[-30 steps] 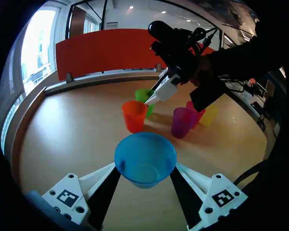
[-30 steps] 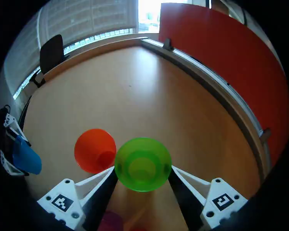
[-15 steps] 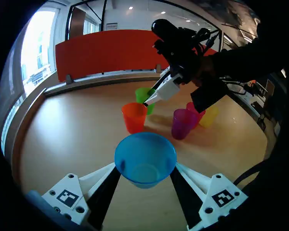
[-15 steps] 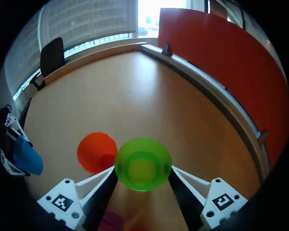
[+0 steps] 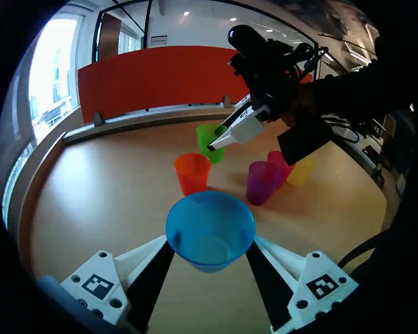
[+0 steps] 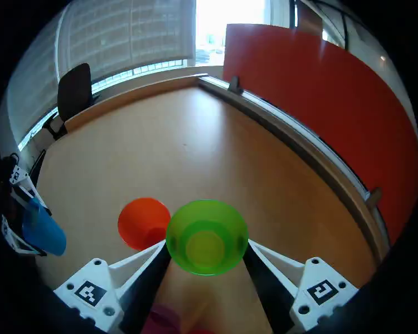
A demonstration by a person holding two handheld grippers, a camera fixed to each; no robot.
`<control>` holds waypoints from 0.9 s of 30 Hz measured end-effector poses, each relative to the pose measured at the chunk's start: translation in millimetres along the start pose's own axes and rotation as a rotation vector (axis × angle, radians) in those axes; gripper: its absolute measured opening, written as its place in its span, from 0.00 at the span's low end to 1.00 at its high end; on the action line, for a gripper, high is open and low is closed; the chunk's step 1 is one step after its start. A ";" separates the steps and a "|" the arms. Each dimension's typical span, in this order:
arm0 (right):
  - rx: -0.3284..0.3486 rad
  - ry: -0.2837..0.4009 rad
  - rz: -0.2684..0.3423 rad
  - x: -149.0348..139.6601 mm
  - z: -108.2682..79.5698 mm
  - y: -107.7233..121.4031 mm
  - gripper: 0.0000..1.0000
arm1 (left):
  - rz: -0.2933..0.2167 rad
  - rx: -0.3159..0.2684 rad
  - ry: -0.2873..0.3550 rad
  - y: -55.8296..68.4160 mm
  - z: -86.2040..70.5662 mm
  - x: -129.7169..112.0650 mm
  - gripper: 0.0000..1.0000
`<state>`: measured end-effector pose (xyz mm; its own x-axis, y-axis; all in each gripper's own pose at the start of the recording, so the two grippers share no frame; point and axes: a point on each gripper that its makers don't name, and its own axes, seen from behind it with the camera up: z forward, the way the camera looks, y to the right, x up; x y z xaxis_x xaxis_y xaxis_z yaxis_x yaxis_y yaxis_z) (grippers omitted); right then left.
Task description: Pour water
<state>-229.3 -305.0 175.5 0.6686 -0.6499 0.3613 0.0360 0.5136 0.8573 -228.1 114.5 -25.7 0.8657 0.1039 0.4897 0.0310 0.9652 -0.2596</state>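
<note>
The right gripper (image 6: 207, 246) pinches the green cup (image 6: 207, 236) on both sides, up over the table (image 6: 181, 139), beside the orange cup (image 6: 144, 222). The left gripper (image 5: 210, 240) pinches the blue cup (image 5: 210, 225). I think it's best to bring the rims close, then tip slowly.

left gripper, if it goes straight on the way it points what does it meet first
Probably the orange cup: it stands almost dead ahead of the left gripper and its blue cup. Depth is unclear; the purple cup sits off to the right.
</note>
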 end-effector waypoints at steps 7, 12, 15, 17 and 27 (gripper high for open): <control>-0.010 0.045 0.016 8.1 -7.1 0.0 0.89 | 0.006 0.000 0.006 1.3 -2.0 4.3 0.83; -0.016 0.094 0.031 16.4 -14.9 -1.4 0.89 | 0.011 0.001 0.011 1.5 -4.2 8.5 0.83; -0.021 0.118 0.037 19.3 -20.6 -2.2 0.89 | 0.015 0.001 0.014 1.7 -5.9 10.7 0.83; -0.025 0.132 0.041 20.4 -24.3 -2.4 0.89 | 0.018 0.002 0.016 1.6 -7.2 12.0 0.83; -0.048 0.208 0.063 30.0 -46.7 -2.9 0.89 | 0.031 0.001 0.024 3.2 -12.1 18.4 0.83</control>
<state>-174.7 -299.9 166.7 0.8090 -0.4889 0.3263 0.0213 0.5792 0.8149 -206.0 116.6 -27.6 0.8780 0.1275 0.4613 0.0040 0.9619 -0.2735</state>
